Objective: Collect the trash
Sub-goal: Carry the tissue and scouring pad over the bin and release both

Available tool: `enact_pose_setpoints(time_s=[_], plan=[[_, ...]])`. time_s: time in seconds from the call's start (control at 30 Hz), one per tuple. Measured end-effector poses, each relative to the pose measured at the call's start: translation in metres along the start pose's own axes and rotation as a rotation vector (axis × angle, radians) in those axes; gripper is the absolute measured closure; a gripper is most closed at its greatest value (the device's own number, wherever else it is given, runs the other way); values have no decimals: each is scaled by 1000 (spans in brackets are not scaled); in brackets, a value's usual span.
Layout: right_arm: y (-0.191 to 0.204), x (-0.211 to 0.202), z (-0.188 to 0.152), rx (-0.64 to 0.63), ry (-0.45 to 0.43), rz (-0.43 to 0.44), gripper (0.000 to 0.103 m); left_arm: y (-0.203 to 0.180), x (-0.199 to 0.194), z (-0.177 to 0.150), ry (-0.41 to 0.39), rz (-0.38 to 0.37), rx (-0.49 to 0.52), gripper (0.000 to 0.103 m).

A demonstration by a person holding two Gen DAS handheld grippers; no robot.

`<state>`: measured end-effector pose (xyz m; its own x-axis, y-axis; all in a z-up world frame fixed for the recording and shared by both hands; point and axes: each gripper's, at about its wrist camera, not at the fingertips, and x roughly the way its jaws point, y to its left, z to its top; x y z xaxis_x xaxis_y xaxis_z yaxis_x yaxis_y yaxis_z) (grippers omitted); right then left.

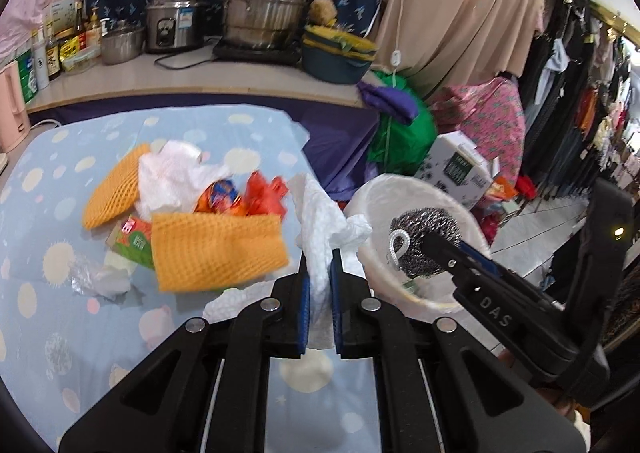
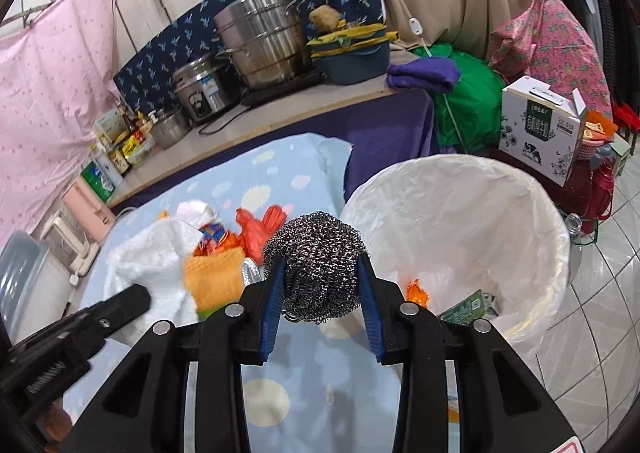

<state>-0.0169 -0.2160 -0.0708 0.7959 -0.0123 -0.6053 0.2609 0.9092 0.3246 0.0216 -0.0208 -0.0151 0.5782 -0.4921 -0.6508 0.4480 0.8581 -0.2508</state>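
Progress: some trash inside bin (image 2: 460, 213) | left hand-held gripper (image 1: 319, 273) clamps tissue (image 1: 320, 221) | right hand-held gripper (image 2: 322, 285) grips scourer (image 2: 316, 253) beside bin | wrappers (image 1: 240, 201) remain.

I see a table under a pale blue dotted cloth (image 1: 48, 181); on it lie orange foam netting (image 1: 216, 249), crumpled white paper (image 1: 172, 173), red wrappers (image 1: 260, 197), a green carton (image 1: 134, 241) and foil (image 1: 86, 279).
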Motion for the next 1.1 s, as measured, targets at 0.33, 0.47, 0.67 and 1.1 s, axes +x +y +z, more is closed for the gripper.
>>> enact_pose_setpoints(time_s=[0.33,0.47,0.67,1.1], plan=[[-43,-20,18,69,-70,-82,69,-31,-3,30,-44,-74,38,95],[-63,-19,20,98,-73,-118,69,-54,19,39,-31,-103,75,95],[-92,-11,20,138,-63,-168,69,-90,59,39,14,-152,116,95],[-126,13,16,192,-20,-207,67,-123,119,29,87,-187,161,94]])
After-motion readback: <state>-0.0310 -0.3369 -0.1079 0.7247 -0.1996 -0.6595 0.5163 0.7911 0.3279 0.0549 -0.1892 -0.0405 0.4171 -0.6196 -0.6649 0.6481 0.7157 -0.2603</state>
